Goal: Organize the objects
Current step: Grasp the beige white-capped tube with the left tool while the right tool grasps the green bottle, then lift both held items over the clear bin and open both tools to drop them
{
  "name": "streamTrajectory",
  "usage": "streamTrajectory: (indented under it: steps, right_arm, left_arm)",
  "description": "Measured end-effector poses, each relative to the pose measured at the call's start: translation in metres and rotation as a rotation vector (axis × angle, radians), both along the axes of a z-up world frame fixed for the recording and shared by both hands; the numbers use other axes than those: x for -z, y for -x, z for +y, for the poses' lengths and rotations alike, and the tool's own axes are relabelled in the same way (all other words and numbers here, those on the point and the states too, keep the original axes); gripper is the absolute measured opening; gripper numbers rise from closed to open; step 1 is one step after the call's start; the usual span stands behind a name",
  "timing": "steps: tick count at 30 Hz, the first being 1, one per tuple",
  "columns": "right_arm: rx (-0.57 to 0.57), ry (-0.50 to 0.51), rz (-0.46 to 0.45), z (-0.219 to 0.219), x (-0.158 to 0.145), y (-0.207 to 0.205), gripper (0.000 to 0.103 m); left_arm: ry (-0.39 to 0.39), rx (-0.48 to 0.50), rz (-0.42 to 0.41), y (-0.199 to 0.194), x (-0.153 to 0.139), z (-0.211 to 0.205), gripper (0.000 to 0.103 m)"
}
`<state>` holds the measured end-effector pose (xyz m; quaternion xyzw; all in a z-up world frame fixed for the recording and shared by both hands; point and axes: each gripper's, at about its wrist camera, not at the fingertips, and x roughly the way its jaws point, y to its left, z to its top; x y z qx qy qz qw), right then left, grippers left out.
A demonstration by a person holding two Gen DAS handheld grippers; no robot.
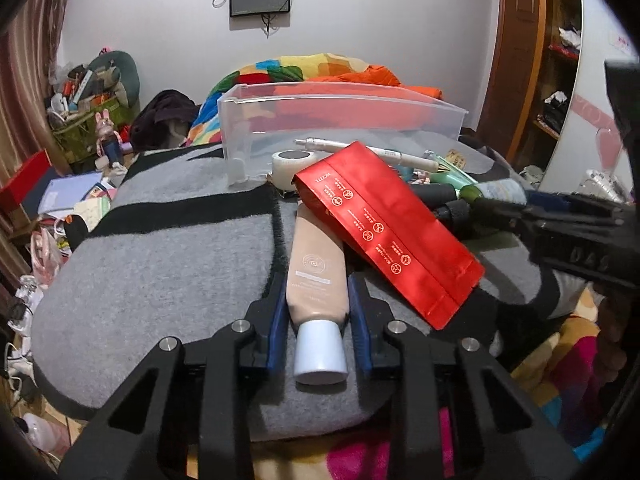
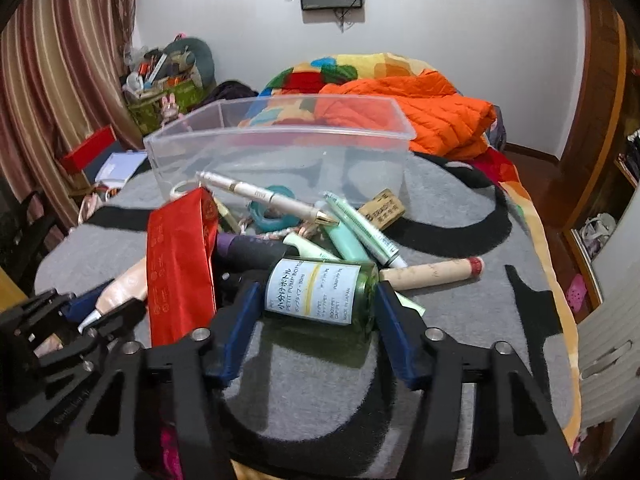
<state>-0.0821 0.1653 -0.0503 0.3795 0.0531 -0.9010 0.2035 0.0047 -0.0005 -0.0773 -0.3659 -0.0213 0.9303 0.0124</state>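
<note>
Where the curtain (image 2: 52,92) hangs at the far left, a heap of clutter (image 1: 86,92) sits too jumbled for me to name its parts. My left gripper (image 1: 318,312) has its blue pads pressed on both sides of the beige cosmetic tube (image 1: 316,268), just above its white cap (image 1: 320,354). The tube lies on the grey and black rug (image 1: 160,264), cap toward me, and its far end is hidden under the red foil pouch (image 1: 386,228), which lies slanted across it. Beyond the pouch a roll of white tape (image 1: 290,166) shows only in part, close to the near wall of the clear plastic bin (image 2: 280,148), which stands far and central, upright.

Right of the pouch lies a crowded pile: a white pen (image 2: 272,198) with a gold tip on top, a teal ring (image 2: 276,210) half covered beneath it, mint tubes (image 2: 352,232), a dark purple item (image 2: 248,250) I can hardly make out, and a small brown tag (image 2: 382,208) with print too small to read.

My right gripper (image 2: 316,312) stands narrowed around the green pump bottle (image 2: 320,292), which lies on its side; the left pad meets the bottle's end, but whether the right pad touches I cannot tell. Just right lies a wooden stick (image 2: 432,272) with a red end. Farther off, an orange jacket (image 2: 432,120) rests on a colourful blanket (image 2: 344,72).
</note>
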Motion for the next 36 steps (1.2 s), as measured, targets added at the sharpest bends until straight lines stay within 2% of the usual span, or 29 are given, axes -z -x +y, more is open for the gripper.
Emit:
streamTrajectory:
  steps: [4, 5, 11, 14, 19, 21, 23, 26, 31, 33, 35, 36]
  right_arm:
    - [0.001, -0.008, 0.011, -0.001, 0.000, -0.001, 0.054]
    - [0.002, -0.006, 0.010, -0.001, 0.000, -0.001, 0.054]
    - [0.020, -0.005, 0.020, 0.004, -0.003, -0.003, 0.053]
    - [0.036, -0.001, 0.033, 0.010, -0.006, -0.004, 0.053]
    - [0.066, 0.028, 0.051, 0.025, -0.017, -0.003, 0.053]
    - [0.073, 0.036, 0.056, 0.030, -0.022, -0.003, 0.053]
    - [0.075, 0.043, 0.059, 0.033, -0.026, -0.003, 0.053]
    - [0.071, 0.050, 0.067, 0.034, -0.031, -0.005, 0.053]
    - [0.058, 0.041, 0.087, 0.030, -0.038, -0.006, 0.053]
    - [0.051, 0.041, 0.097, 0.028, -0.040, -0.007, 0.053]
    - [0.040, 0.040, 0.105, 0.025, -0.043, -0.005, 0.053]
    - [0.036, 0.040, 0.110, 0.023, -0.044, -0.004, 0.053]
  left_arm:
    - [-0.045, -0.022, -0.011, -0.003, -0.004, -0.013, 0.029]
    - [-0.043, -0.032, -0.010, -0.005, -0.005, -0.017, 0.020]
    - [-0.048, -0.088, -0.006, -0.014, -0.014, -0.039, 0.016]
    - [-0.046, -0.095, 0.001, -0.019, -0.018, -0.045, 0.006]
    - [-0.083, -0.069, 0.011, -0.022, -0.026, -0.052, 0.006]
    - [-0.099, -0.041, -0.032, -0.019, -0.025, -0.052, 0.008]
    - [-0.096, -0.039, -0.062, -0.013, -0.020, -0.050, 0.028]
    - [-0.066, -0.039, -0.085, -0.004, -0.013, -0.045, 0.044]
    - [0.009, -0.025, -0.095, 0.015, -0.003, -0.036, 0.046]
    - [0.010, -0.016, -0.097, 0.022, -0.003, -0.036, 0.037]
    - [-0.010, -0.011, -0.105, 0.029, -0.003, -0.040, 0.019]
    - [-0.029, -0.010, -0.112, 0.033, -0.004, -0.044, 0.015]
